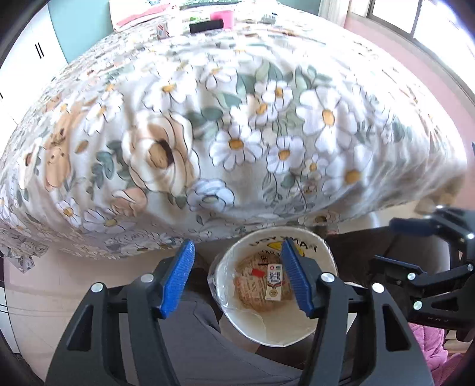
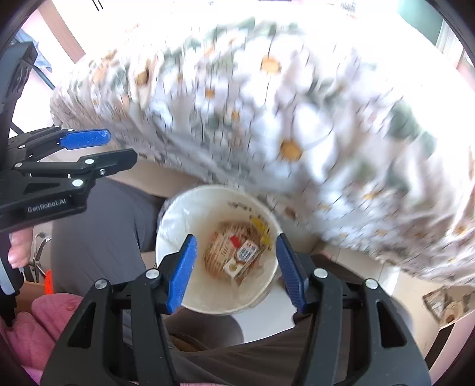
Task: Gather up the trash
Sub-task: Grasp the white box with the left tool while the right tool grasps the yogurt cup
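Both grippers are above the white trash bucket (image 1: 297,323), angled down into it. Left gripper (image 1: 237,276) has its jaws spread with nothing between the pads; right gripper (image 2: 236,267) likewise, empty. Trash is already in the bucket: a small milk carton (image 1: 273,282) lies on a round printed lid or wrapper (image 1: 252,282) at the bottom, and the right wrist view shows the same carton (image 2: 242,258). The bucket sits on the floor beside the person's knees, just below the edge of the floral bedspread (image 1: 237,133). Risks, as I judge them: the grippers are close together, so they could clash on the next reach; a finger could catch the bucket's plastic liner (image 2: 175,219) or rim and tip it; the right view is blurred, so aiming off it is unreliable; far clutter (image 1: 207,23) across the bed may include non-trash.
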